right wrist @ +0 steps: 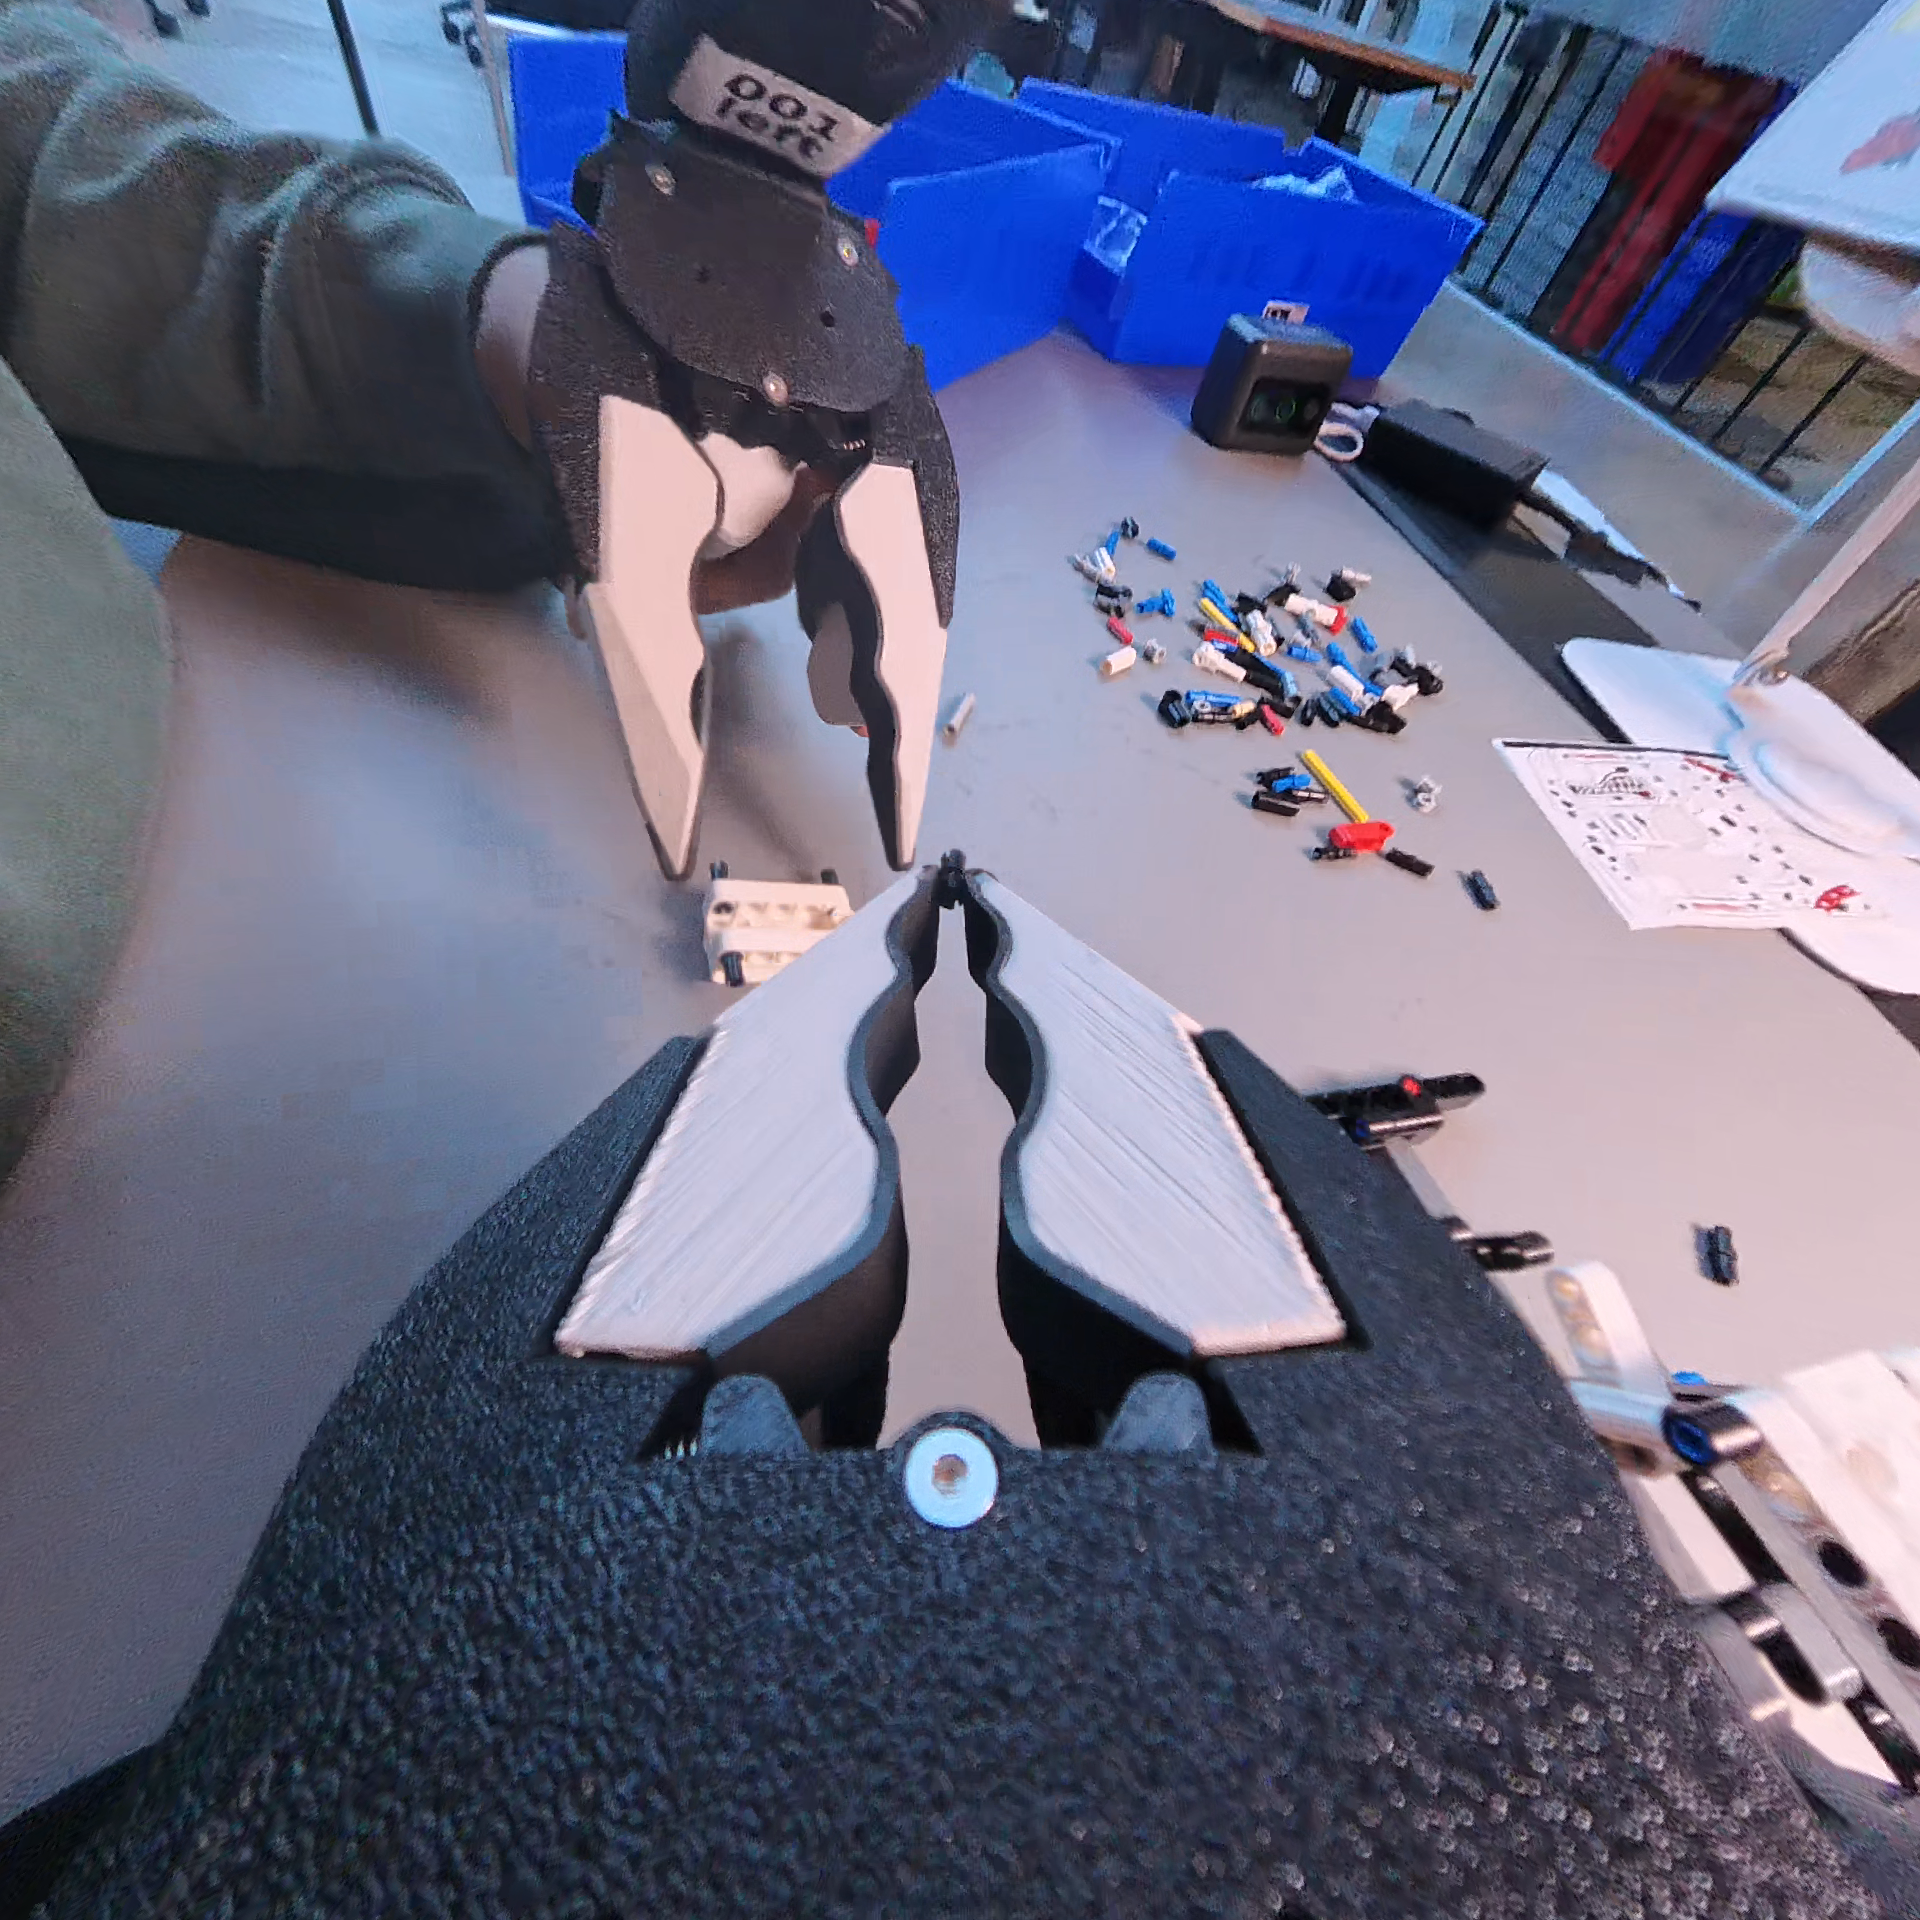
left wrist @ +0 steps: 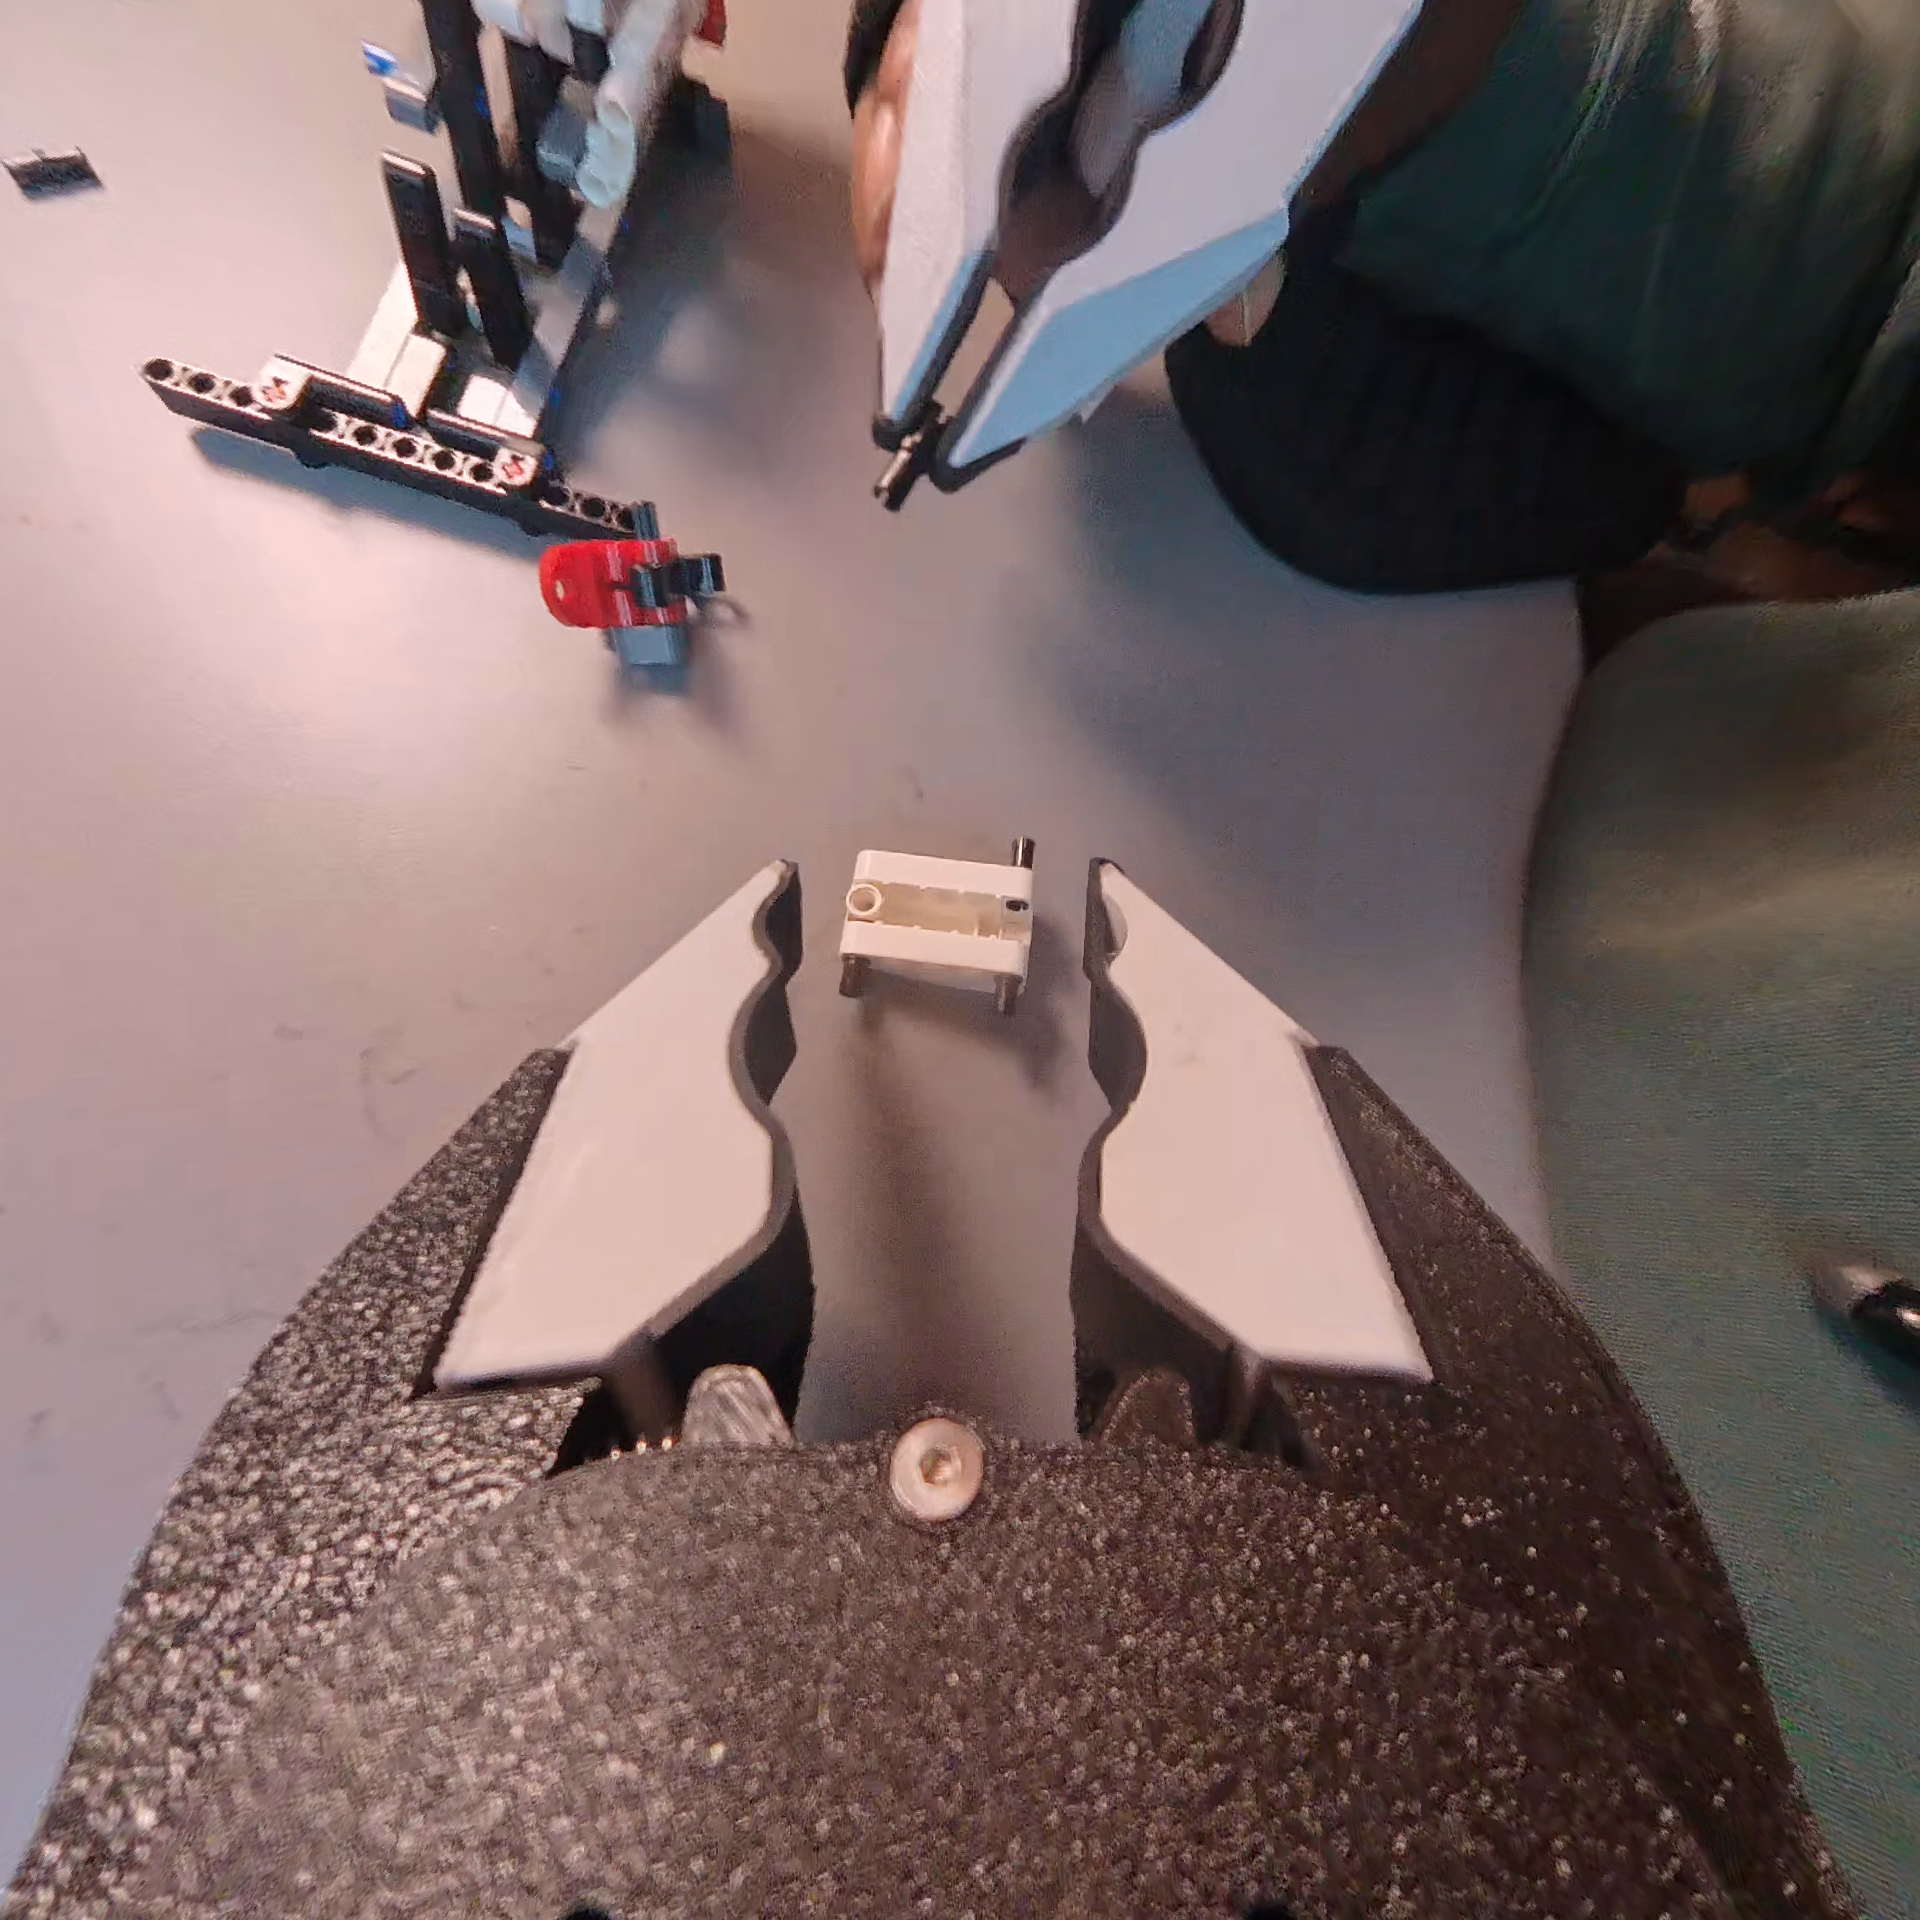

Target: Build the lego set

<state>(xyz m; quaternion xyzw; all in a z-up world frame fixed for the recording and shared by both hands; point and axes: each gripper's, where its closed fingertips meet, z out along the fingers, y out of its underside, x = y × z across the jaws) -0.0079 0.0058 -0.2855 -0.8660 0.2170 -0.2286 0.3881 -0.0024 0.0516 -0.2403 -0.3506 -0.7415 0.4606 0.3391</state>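
left wrist view showed the left gripper (left wrist: pixel 940 914) spread wide just above the grey table (left wrist: pixel 312 831), its two fingers flanking a small white lego block (left wrist: pixel 935 920) without touching it; the block sat on the table between the fingertips, with dark pins sticking out of its near side and a black pin at its far right corner. beyond the block hung the right gripper (left wrist: pixel 914 457), pinched tight on a small black pin (left wrist: pixel 902 468) whose end poked out past the tips, clear of the table. to the far left of the block stood the partly built lego model (left wrist: pixel 468 312) of black beams and white panels, and between model and block lay a small red and black subassembly (left wrist: pixel 623 592). right wrist view had the right gripper (right wrist: pixel 951 883) clenched on the black pin (right wrist: pixel 950 871), with the white lego block (right wrist: pixel 769 920) just left of its tips and the left gripper (right wrist: pixel 790 862) released above that block. further off, to the right of the block, was a scatter of loose pieces (right wrist: pixel 1268 655) in blue, black, white, red and yellow, a printed sheet (right wrist: pixel 1683 842) beyond them, and blue bins (right wrist: pixel 1195 249) at the far end of the table.
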